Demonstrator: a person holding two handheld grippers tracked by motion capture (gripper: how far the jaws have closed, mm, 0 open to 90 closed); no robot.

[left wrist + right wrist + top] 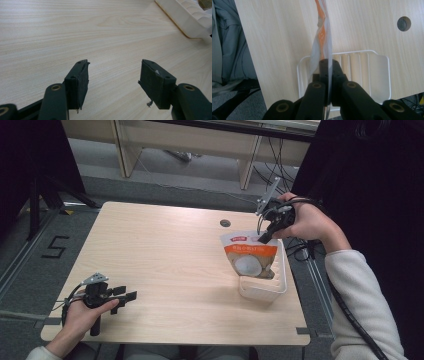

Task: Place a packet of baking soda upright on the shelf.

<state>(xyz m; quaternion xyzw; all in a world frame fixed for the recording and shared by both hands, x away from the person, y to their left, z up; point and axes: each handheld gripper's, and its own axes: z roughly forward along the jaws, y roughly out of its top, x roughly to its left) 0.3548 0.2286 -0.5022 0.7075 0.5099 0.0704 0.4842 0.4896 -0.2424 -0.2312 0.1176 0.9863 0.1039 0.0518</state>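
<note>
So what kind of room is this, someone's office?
Probably a lab or workshop rather than an office: a plain wooden table stands alone, loose cables trail over the grey floor behind it, and a number is taped on the floor beside it.

hand-held gripper [126, 296]: black jaws, brass screws, grey plate | cables: black | sleeves: white

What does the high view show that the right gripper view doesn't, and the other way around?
High view alone: the left gripper, jaws open, near the table's front left corner, and the printed orange and white front of the pouch. Right gripper view alone: the right gripper seen along its jaws, shut on the pouch's thin top edge, with the pouch edge-on. Both share the white ridged tray, the wooden table and the round cable hole.
</note>
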